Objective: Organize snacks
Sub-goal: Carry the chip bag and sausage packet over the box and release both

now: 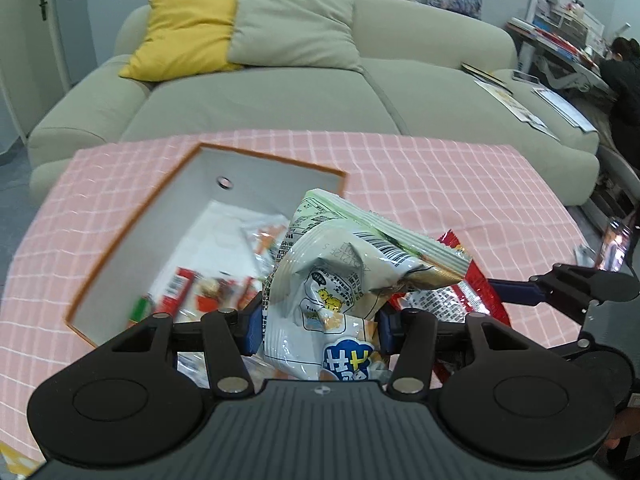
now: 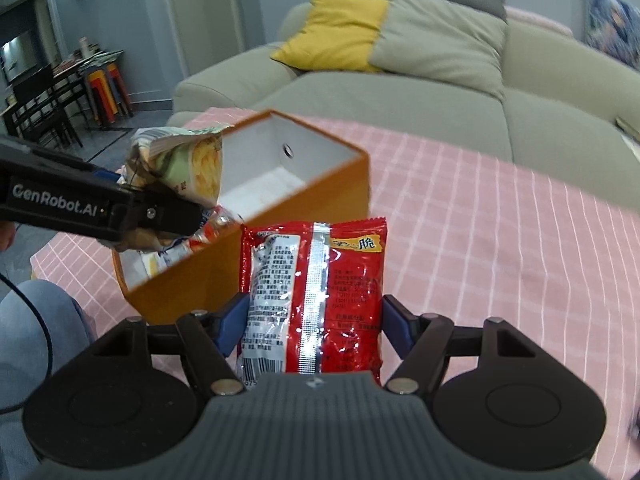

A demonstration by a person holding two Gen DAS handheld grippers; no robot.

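While upright lengthwise, red pkt [image 2: 320,296] in R tongs [image 2: 312,324].

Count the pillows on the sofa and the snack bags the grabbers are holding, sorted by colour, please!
Yellow pillow: 1
Beige pillow: 1
White-and-green snack bag, in the left gripper: 1
Red snack bag, in the right gripper: 1
Total: 4
More packets lie in the orange box, too blurred to count.

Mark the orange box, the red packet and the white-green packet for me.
orange box [image 2: 256,264]: right wrist view, on its near outer wall.
red packet [image 2: 352,276]: right wrist view, on its printed back.
white-green packet [image 1: 328,276]: left wrist view, on its crumpled middle.
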